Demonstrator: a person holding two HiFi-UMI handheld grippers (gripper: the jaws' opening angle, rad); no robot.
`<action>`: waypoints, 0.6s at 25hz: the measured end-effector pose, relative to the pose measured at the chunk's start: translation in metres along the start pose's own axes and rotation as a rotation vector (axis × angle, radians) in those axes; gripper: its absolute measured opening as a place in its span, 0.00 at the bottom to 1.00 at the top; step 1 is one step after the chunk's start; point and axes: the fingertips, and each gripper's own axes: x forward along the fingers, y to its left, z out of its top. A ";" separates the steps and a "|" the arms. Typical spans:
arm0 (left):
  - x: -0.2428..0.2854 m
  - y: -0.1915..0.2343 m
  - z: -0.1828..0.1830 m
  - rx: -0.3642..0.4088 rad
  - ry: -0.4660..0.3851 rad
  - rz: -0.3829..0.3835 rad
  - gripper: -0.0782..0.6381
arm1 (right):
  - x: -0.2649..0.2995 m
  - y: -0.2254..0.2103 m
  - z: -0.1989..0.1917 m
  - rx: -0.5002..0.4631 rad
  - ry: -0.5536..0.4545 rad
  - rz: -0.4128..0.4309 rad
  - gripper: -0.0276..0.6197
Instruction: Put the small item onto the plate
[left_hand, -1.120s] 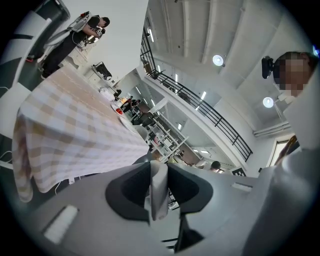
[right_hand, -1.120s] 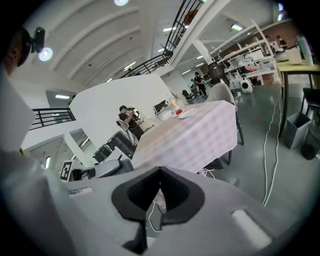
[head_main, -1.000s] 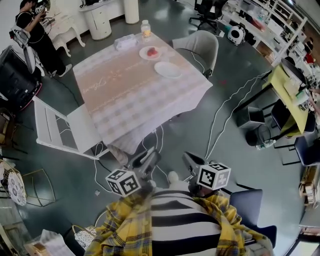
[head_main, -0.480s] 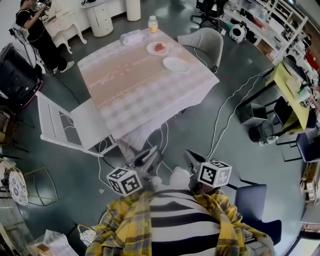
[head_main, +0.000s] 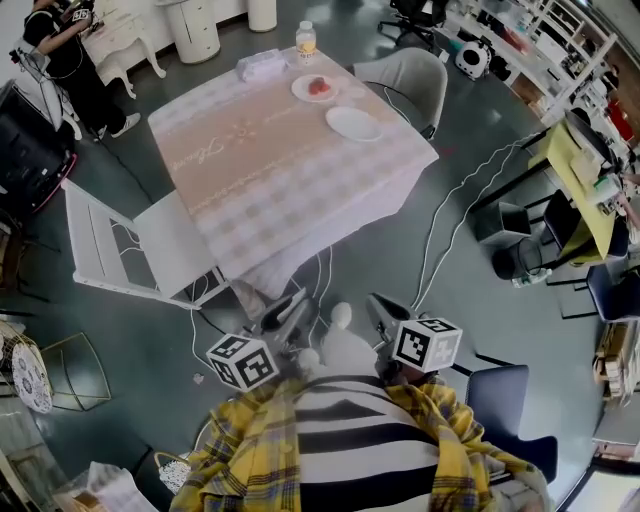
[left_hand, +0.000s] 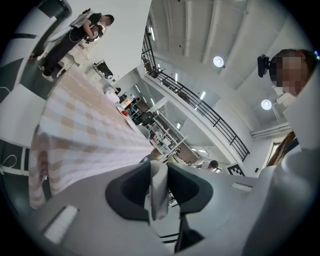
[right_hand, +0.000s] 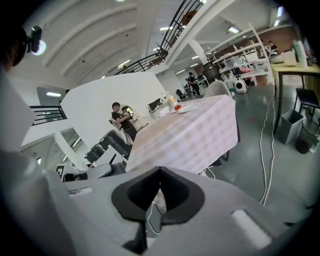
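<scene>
Two grippers hover low by your chest. Your left gripper (head_main: 290, 308), at 11 o'clock, has its jaws slightly apart with a pale strip showing between them. Your right gripper (head_main: 378, 308), at 1 o'clock, has its tips together. At 12 o'clock the table (head_main: 260, 190) carries an empty plate (head_main: 353, 124). Just beyond it, the red small item (head_main: 318, 87) lies on a smaller plate (head_main: 303, 93).

Table (head_main: 290, 170) edged upward in the head view, slightly, white shoe (head_main: 341, 314) stepped forward, toward it
</scene>
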 end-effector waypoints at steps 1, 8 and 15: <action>0.003 0.002 0.003 0.006 0.003 0.003 0.24 | 0.003 -0.001 0.002 0.003 0.000 0.001 0.04; 0.030 0.012 0.025 0.033 0.010 0.024 0.24 | 0.034 -0.008 0.029 -0.013 0.021 0.041 0.04; 0.076 0.026 0.045 0.019 0.002 0.037 0.24 | 0.058 -0.035 0.068 -0.032 0.033 0.050 0.04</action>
